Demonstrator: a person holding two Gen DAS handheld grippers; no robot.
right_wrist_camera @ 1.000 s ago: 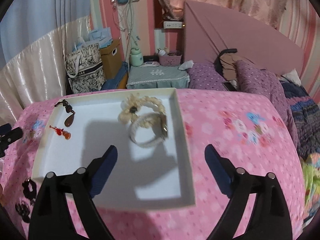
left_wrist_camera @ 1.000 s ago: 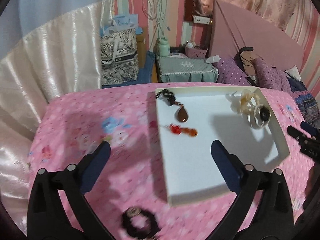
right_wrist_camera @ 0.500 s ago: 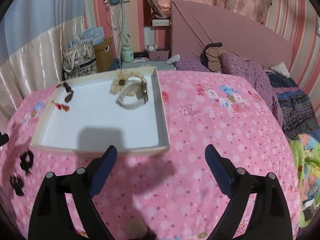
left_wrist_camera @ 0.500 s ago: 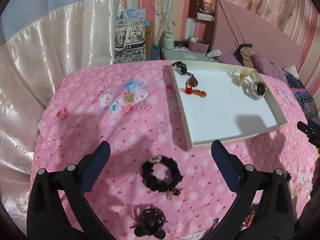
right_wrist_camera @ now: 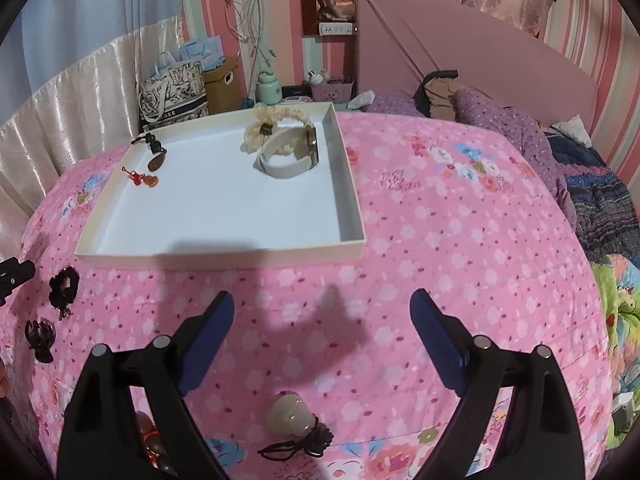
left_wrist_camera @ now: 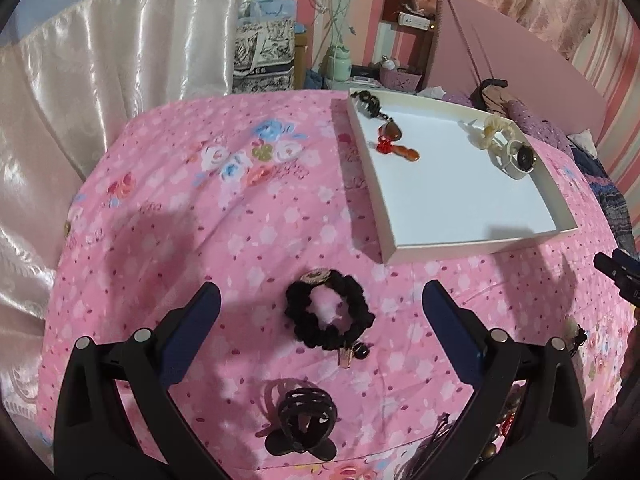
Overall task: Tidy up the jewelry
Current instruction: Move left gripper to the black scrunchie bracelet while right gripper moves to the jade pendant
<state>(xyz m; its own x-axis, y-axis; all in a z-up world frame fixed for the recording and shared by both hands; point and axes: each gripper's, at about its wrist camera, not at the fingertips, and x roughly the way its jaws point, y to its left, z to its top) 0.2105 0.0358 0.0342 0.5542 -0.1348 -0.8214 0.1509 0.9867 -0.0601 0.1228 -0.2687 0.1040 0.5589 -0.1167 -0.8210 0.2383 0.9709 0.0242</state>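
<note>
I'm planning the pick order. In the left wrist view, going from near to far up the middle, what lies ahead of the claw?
Black hair clip → black scrunchie → white tray edge → red charm → brown pendant.

Soft cloth, matt card and glossy stones on a bed

The bedspread (left_wrist_camera: 248, 216) is matt pink printed cloth; the tray (right_wrist_camera: 348, 196) looks like smooth matt white card. The black scrunchie (left_wrist_camera: 328, 312) is nubbly fabric, the hair claw (left_wrist_camera: 304, 420) shiny black plastic. The pale pendant (right_wrist_camera: 290, 416) looks polished and waxy on a black cord; the curtain (left_wrist_camera: 100, 92) is glossy satin.
</note>
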